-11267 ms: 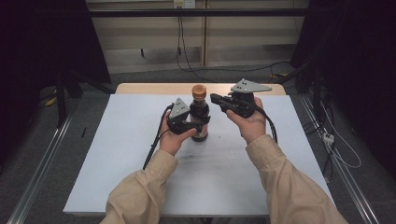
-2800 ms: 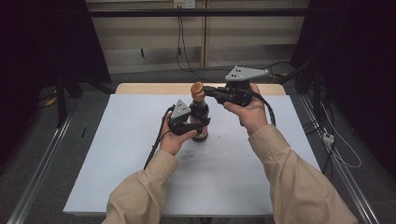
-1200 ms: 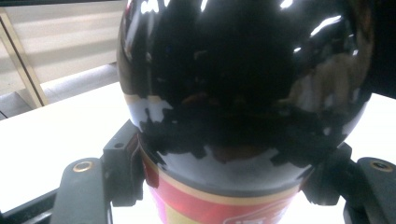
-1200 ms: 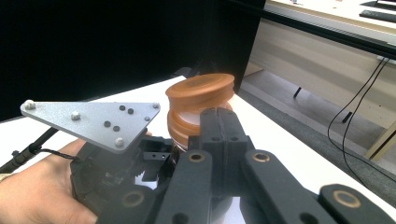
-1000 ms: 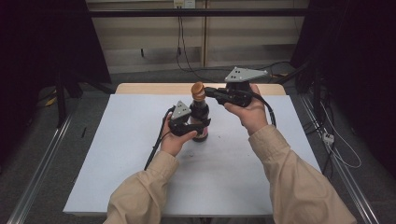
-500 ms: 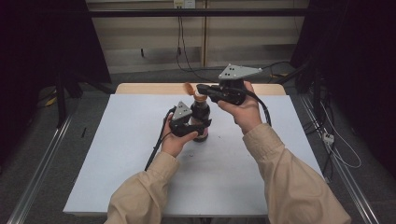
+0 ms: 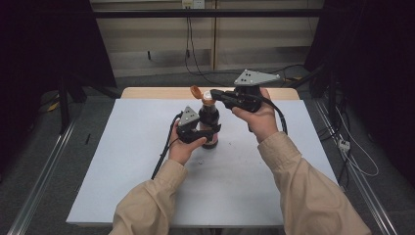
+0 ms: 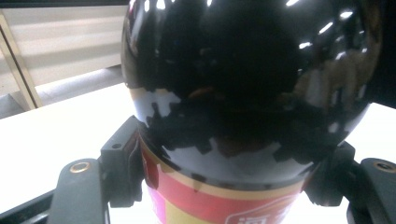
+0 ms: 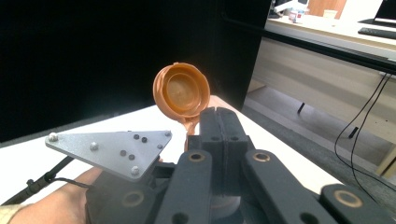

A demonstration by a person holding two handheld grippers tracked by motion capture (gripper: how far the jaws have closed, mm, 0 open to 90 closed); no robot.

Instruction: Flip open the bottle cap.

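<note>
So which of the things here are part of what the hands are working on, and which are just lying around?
In use:
- dark bottle, held around its body by the left tongs
- orange cap, flipped open and still hinged to the bottle
- right tongs, jaws together at the bottle's top

Just around:
- white table
- cables on the floor
- wall outlet
</note>
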